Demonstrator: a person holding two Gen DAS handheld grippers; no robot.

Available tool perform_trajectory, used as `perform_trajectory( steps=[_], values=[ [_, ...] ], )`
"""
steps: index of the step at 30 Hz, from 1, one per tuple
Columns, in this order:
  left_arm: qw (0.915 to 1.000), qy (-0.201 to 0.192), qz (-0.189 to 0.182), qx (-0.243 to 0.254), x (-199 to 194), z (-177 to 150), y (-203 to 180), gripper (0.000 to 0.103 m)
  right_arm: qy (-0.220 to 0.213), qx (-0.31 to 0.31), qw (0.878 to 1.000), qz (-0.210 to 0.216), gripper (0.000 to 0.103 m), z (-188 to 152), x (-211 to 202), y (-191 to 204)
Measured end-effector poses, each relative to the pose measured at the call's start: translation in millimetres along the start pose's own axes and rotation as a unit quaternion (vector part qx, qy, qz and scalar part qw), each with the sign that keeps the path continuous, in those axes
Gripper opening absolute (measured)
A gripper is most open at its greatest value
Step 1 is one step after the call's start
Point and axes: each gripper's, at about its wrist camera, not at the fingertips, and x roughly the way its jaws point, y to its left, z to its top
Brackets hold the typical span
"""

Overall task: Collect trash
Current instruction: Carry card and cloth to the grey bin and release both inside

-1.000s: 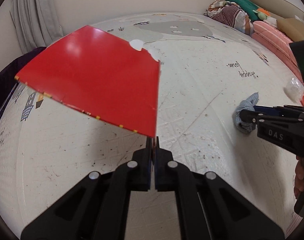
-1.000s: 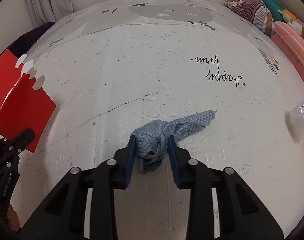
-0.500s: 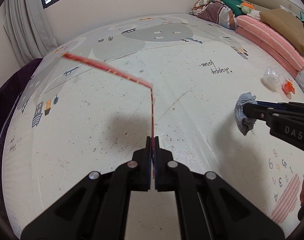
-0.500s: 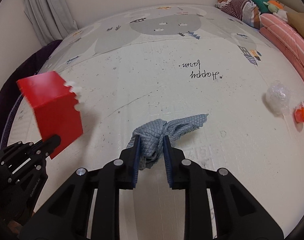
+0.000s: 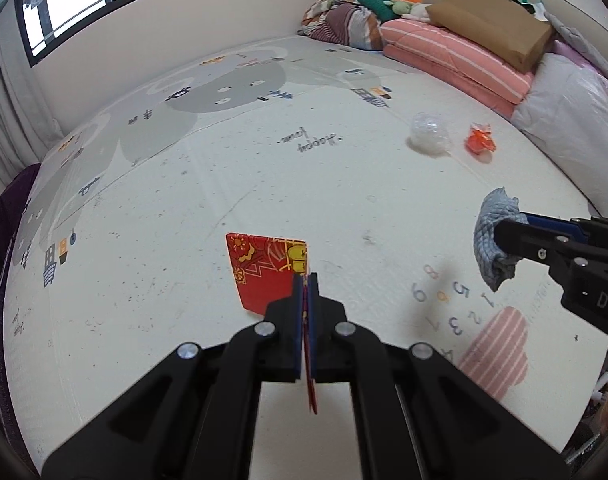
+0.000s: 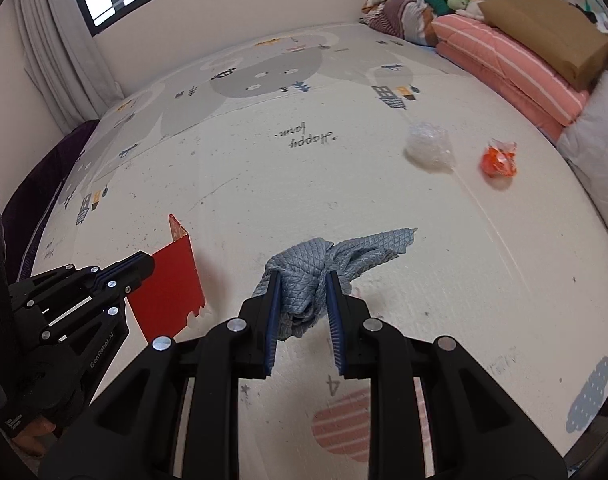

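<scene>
- Left wrist view: left gripper (image 5: 305,280) clamps a red envelope (image 5: 270,270) edge-on, its face spreading leftward above the mat (image 5: 184,200).
- Right gripper (image 6: 302,280) pinches a grey cloth (image 6: 323,256), its tail pointing right.

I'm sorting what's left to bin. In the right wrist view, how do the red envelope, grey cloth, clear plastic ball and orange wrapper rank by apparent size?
1. grey cloth and red envelope: similar, both near the camera, so unranked.
2. clear plastic ball
3. orange wrapper
</scene>
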Motion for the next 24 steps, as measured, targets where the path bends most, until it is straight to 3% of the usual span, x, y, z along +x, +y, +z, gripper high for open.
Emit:
perform_trajectory(
  steps=[9,15,20,24],
  values=[
    [0.9983,-0.007,-0.036,0.046,-24,6,-95,0.002,-0.005,0.041,0.999,-0.024,0.020,-45,-59,-84],
    [0.9948,-0.008,-0.066,0.077,-37,5,-186,0.002,-0.009,0.078,0.995,-0.054,0.020,-84,-107,-164],
    [0.9864,-0.007,-0.114,0.119,-50,-2,-279,0.002,-0.012,0.118,0.988,-0.097,0.020,-124,-154,-239],
    [0.9744,-0.004,-0.161,0.157,-60,-13,-356,0.002,-0.012,0.160,0.978,-0.135,0.020,-165,-191,-299]
  ],
)
